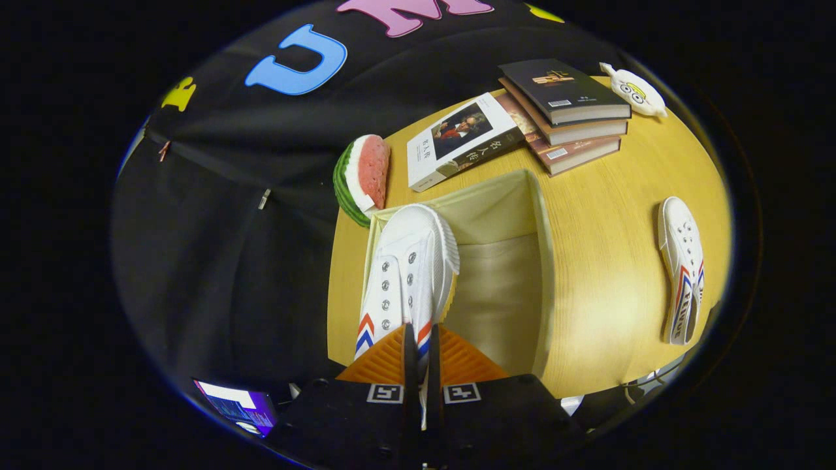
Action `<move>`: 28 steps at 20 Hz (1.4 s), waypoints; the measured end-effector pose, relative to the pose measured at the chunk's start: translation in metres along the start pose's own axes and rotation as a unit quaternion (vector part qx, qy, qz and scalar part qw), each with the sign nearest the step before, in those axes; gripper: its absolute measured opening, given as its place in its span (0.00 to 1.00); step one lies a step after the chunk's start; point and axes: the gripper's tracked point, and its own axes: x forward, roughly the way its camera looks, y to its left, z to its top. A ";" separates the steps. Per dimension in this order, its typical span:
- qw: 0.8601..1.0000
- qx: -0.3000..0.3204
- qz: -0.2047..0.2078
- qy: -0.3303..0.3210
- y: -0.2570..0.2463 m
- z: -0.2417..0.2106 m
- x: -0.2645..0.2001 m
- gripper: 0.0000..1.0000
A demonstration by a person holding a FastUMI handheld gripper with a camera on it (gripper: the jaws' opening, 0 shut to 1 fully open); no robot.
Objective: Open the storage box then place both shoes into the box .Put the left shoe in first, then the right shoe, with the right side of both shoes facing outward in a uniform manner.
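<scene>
Gripping the heel edge of one white shoe (408,274), the gripper (418,352) holds it toe-forward over the open storage box (539,261), along its left wall. The other shoe (682,271) lies well right on the table (601,215).

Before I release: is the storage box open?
Open: storage box shows its bare inside, no lid on top; the tongs hold a shoe over it.

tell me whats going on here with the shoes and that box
A hand-held gripper has its fingers closed on the heel end of one white shoe and holds it over the open storage box, along the box's wall nearest the watermelon slice toy. The other shoe lies on its side on the wooden table, beyond the box's opposite wall. Books sit past the box.
</scene>
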 end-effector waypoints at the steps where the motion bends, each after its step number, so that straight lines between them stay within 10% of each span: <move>1: 1.000 0.007 -0.005 -0.003 0.000 0.000 0.006 0.08; 6: 1.000 0.029 -0.006 0.009 0.004 -0.013 0.034 0.08; 7: 0.999 0.036 0.013 0.025 0.011 -0.021 0.040 0.27; 9: 0.999 0.022 0.015 0.024 0.013 -0.021 0.036 1.00; 19: 0.997 -0.065 0.043 -0.027 -0.003 0.004 -0.046 0.99; 28: 0.987 -0.098 -0.063 -0.115 -0.130 0.069 -0.165 0.99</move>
